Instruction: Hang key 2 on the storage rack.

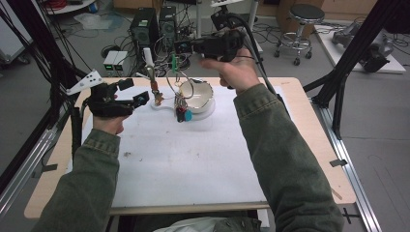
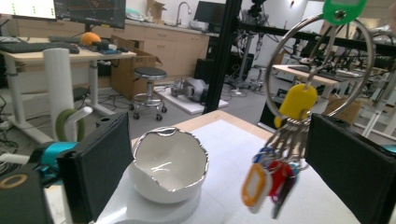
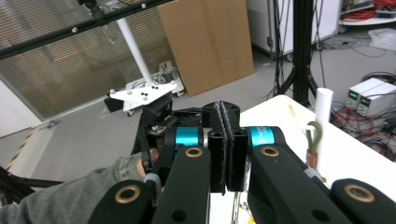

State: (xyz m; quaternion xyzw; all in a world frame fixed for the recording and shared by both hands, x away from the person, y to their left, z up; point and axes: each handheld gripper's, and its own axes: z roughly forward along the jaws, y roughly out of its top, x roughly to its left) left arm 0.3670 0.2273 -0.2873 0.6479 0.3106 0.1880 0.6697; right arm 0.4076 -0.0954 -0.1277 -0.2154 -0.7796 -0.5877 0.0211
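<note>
This is a robotics or electronics lab. Computer towers (image 1: 144, 30) and bench power supplies (image 1: 115, 63) sit on a grey floor strewn with cables (image 1: 58, 5). Black frame struts (image 1: 355, 50) flank the tabletop (image 1: 295, 104). Behind it stand monitors (image 2: 88, 11) on a desk (image 2: 56, 56), a round stool (image 1: 305, 17) and large cardboard sheets (image 3: 210, 42).

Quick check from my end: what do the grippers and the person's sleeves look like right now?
Both grippers, left and right, are black, with flat dark pads, teal collars and brass pivots. The left carries a grey three-cornered plate; a black cable trails from the right. Sleeves are olive green.
</note>
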